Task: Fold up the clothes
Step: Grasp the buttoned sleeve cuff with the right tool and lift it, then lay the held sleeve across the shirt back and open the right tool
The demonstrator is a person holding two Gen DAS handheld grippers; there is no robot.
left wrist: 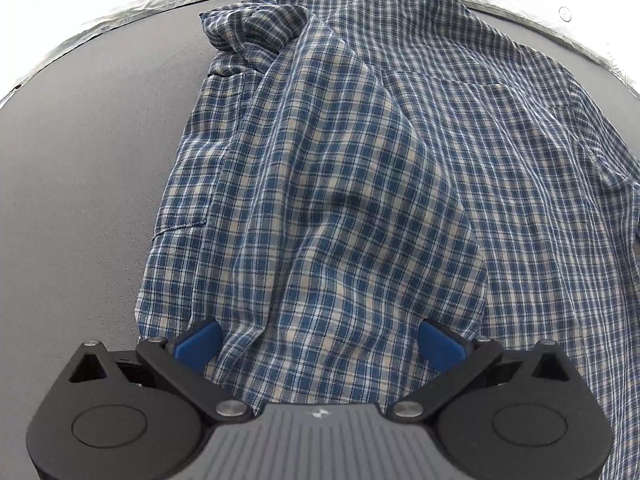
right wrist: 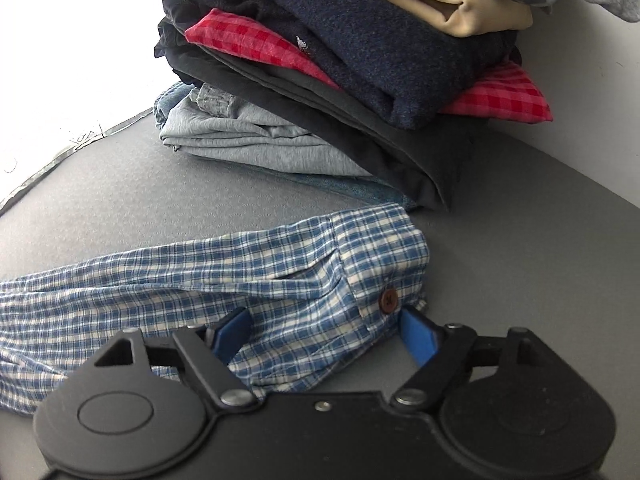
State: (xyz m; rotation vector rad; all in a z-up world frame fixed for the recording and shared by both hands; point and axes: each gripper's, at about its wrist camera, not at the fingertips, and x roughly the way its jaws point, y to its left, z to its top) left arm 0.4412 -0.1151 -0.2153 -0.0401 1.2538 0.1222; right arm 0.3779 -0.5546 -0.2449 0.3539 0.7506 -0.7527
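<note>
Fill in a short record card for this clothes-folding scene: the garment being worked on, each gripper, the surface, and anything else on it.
garment: blue plaid shirt, spread and rumpled, not yet folded
left gripper: jaws wide open over the shirt, gripping nothing
right gripper: jaws part open, astride the shirt's buttoned cuff, pads not seen pressing it
surface: grey table
other items: pile of folded clothes behind the cuff, with a red checked piece in it
</note>
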